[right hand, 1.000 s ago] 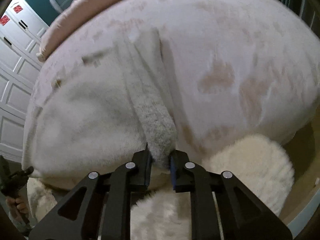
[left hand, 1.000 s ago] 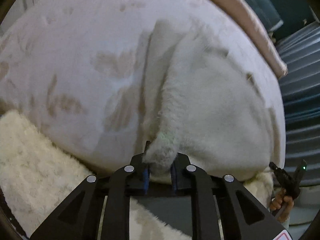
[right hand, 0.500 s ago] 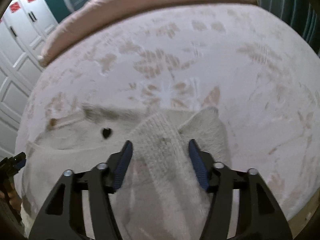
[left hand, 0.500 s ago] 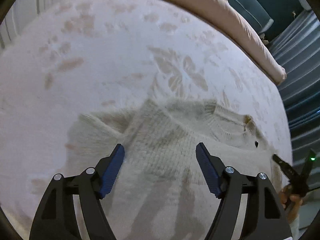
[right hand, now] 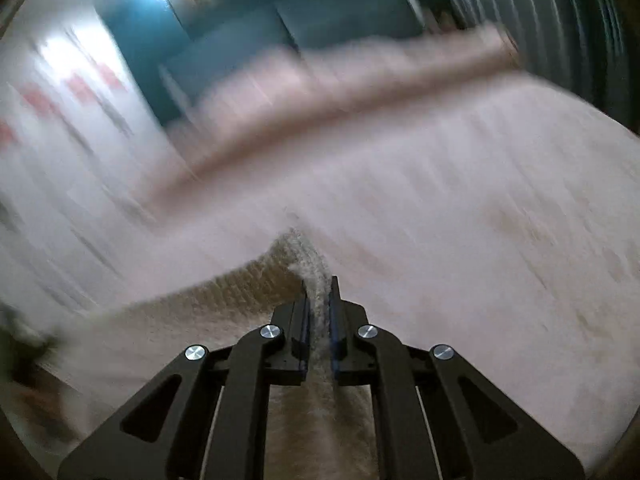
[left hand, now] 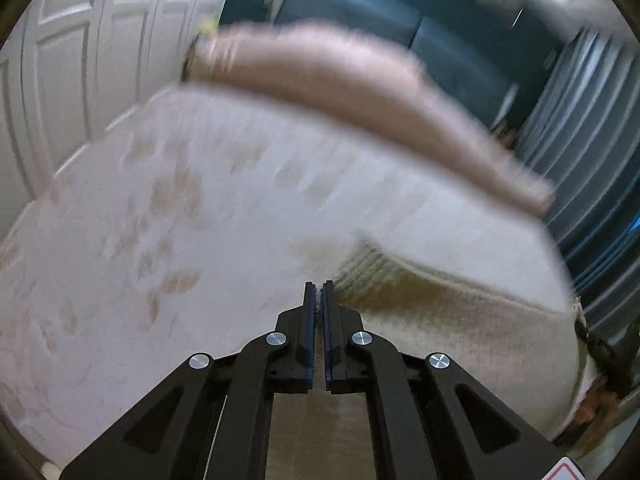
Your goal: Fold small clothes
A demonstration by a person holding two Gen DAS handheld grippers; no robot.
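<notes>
Gripping a cream knitted sweater (left hand: pixel 460 320) at two places, both grippers hang above a bed (left hand: pixel 200 220) covered by a pale spread with a faint brownish leaf print. The left gripper (left hand: pixel 319 292) has just been closing, and its blue-lined fingers (left hand: pixel 308 320) now stand almost together, with only a thin sliver of knit pinched near their tips; the rest of the sweater stretches away to the right, its ribbed edge just beside the fingers. The right gripper (right hand: pixel 319 292) has also just been closing, and its fingers (right hand: pixel 334 320) are clamped on a thicker fold of the same sweater (right hand: pixel 200 312), which runs up between them and spreads off to the left and below. A long pink bolster (left hand: pixel 340 84) lies across the far end of the bed, in front of a dark teal headboard (left hand: pixel 400 12). White panelled doors (left hand: pixel 72 60) stand to the left. Both views are smeared by motion blur, the right one heavily.
</notes>
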